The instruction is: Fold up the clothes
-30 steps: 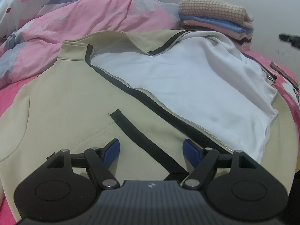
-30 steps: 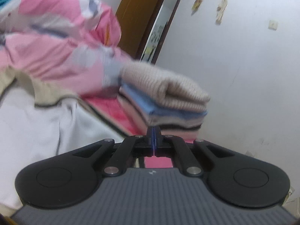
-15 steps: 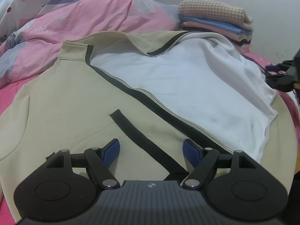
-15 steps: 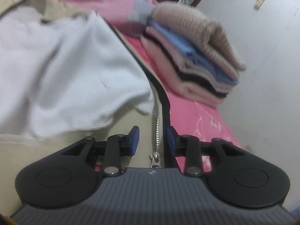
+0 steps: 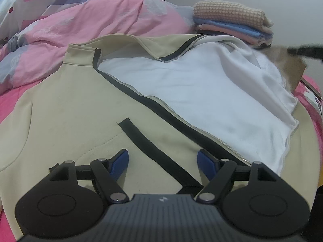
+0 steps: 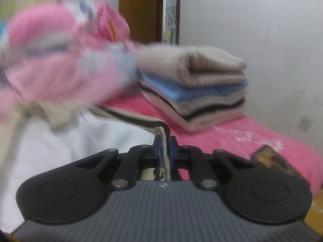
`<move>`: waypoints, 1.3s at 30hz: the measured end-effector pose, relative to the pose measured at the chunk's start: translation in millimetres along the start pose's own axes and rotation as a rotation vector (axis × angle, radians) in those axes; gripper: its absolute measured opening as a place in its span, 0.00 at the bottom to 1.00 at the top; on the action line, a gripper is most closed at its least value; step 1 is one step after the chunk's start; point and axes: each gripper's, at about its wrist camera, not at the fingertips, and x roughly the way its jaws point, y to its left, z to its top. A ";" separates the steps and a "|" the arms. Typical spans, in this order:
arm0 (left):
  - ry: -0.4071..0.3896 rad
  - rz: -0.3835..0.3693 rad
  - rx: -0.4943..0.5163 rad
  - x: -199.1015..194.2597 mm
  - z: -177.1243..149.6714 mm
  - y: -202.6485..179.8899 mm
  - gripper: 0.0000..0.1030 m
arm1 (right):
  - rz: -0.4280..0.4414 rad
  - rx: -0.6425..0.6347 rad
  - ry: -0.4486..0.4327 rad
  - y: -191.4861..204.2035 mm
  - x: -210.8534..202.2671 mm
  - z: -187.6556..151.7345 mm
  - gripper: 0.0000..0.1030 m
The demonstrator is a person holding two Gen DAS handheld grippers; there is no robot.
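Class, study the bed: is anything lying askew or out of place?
Yes. The beige jacket lies unzipped, its right front flap thrown back so the white lining faces up. The folded stack behind it looks neat.

Lighting: soft, even, indoor; source not visible; no glare. Shadows: faint, under the left gripper (image 5: 162,160). Left wrist view: sharp, except a smeared dark shape at the right edge. Right wrist view: heavy motion blur on the quilt (image 6: 60,60) and stack (image 6: 193,86). Both views: fisheye bending, dark corners.
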 end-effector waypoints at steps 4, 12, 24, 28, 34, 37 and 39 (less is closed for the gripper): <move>-0.007 -0.014 -0.015 -0.7 -0.4 2.9 0.74 | 0.166 0.106 -0.076 10.2 -42.9 23.6 0.06; -0.017 -0.071 -0.087 -3.6 -1.0 15.8 0.74 | 0.459 0.110 -0.048 76.4 -115.5 18.4 0.01; 0.020 -0.490 -0.501 -15.5 -10.6 79.0 0.70 | 0.559 0.134 0.280 159.4 -113.5 -78.5 0.01; 0.060 -0.611 -0.541 -12.1 -18.0 71.8 0.70 | 0.585 0.213 0.374 168.4 -102.8 -106.5 0.02; 0.124 -0.656 -0.490 -3.3 -19.2 52.0 0.66 | 0.671 0.360 0.394 158.7 -110.1 -117.4 0.05; 0.137 -0.622 -0.433 -5.3 -19.6 43.4 0.61 | 0.625 0.413 0.359 133.0 -119.1 -115.9 0.10; 0.141 -0.594 -0.393 -7.9 -19.4 38.2 0.59 | 0.570 0.472 0.340 112.3 -119.2 -116.7 0.16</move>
